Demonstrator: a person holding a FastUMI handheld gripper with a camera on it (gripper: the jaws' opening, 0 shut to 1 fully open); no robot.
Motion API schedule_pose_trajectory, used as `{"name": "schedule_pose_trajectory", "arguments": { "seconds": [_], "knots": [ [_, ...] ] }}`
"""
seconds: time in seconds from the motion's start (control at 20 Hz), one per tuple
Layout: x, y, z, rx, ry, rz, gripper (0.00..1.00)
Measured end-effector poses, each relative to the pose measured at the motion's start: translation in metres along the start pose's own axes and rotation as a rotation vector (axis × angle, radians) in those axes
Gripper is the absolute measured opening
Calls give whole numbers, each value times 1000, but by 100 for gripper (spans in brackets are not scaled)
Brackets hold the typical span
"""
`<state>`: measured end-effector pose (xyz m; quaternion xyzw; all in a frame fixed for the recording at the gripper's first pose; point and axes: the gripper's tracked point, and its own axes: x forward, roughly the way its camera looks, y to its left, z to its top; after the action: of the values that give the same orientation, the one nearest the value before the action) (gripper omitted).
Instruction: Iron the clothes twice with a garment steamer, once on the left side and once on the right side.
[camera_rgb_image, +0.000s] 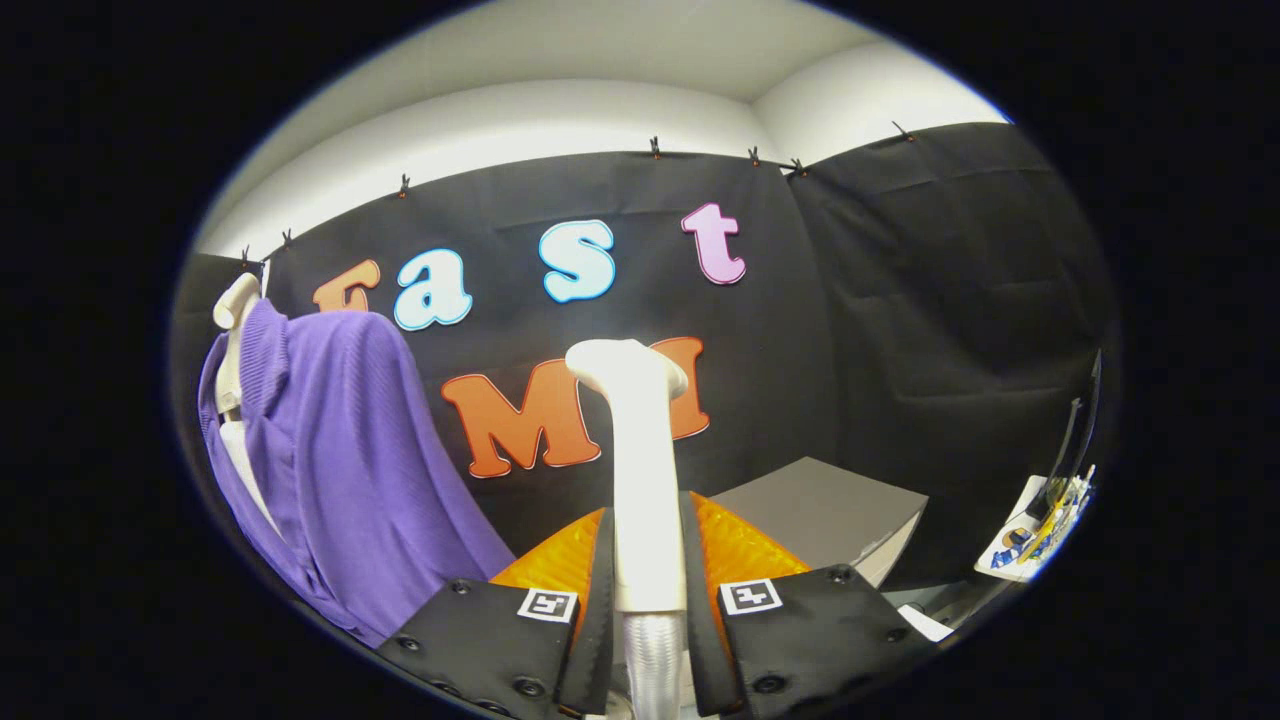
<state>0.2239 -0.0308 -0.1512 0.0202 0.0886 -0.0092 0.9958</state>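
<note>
Against black cloth, the tongs clench the steamer handle; swing its head squarely toward the purple garment.

Booth wall: black cloth backdrop, creased, hung by a row of small dark clips along its top edge. White wall and ceiling show above the cloth. Low against the backdrop sits a grey flat-topped box with a pale side face, one corner pointing forward. Further off to that same side, at the fringe of the scene, lies a white sheet with blue and yellow printed marks; detail too small to make out. A thin dark upright object stands beside the sheet; identity unclear.
</note>
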Motion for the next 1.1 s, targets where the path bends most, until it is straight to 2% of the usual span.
{"name": "schedule_pose_trajectory", "arguments": {
  "seconds": [0.35,0.6,0.9,1.1],
  "knots": [
    [-112,26,9,-11,-105,-37,39],
    [-170,63,-12,-29,-137,-18,39],
    [-193,117,-39,-49,-169,17,39],
    [-189,148,-58,-71,-166,60,39]
  ]
}}
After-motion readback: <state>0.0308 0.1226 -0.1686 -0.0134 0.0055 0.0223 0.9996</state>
